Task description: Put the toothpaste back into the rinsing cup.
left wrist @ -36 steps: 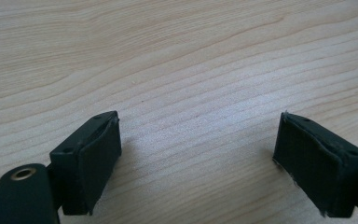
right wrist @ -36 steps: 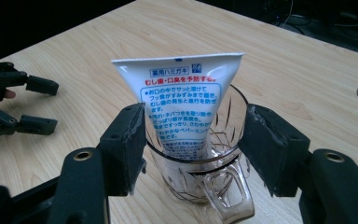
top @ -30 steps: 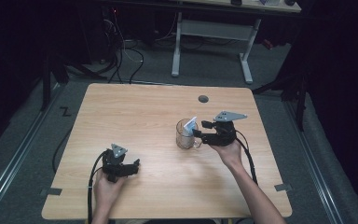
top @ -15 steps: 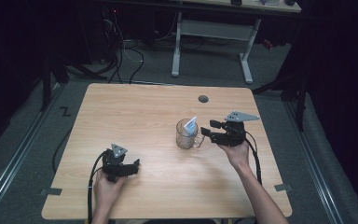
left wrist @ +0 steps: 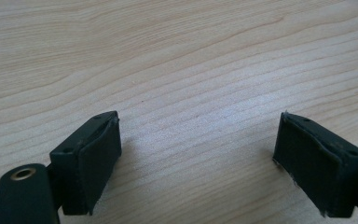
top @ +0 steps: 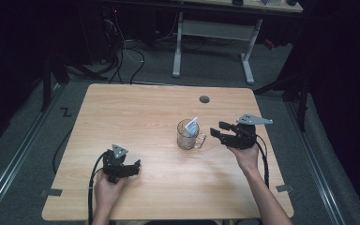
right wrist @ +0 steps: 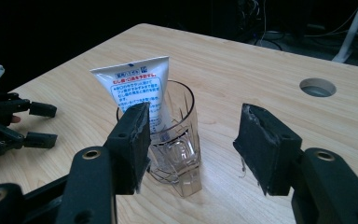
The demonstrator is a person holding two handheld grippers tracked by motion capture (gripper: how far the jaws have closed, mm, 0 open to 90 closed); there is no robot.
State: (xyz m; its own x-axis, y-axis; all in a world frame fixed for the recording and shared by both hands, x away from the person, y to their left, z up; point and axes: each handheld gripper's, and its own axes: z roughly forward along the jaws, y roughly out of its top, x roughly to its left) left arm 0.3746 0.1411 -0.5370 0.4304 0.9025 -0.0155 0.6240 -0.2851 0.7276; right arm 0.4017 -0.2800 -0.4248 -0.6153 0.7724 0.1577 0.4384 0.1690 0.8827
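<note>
On wooden table [top: 136, 112] our right gripper [top: 219, 132], jaws apart, faces fragile glass mug [top: 188, 136]; we grip its stiff handle [right wrist: 189, 183].

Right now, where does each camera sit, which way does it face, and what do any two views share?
High view: above the person's side, facing forward and down on the table; forearms, left tongs and right tongs show.
Left gripper view: rides the left tongs, facing bare tabletop; jaws apart.
Right gripper view: rides the right tongs, facing the glass mug holding a tube; jaws apart.
Shared: high and right gripper views both show mug, tube, and table hole.
</note>
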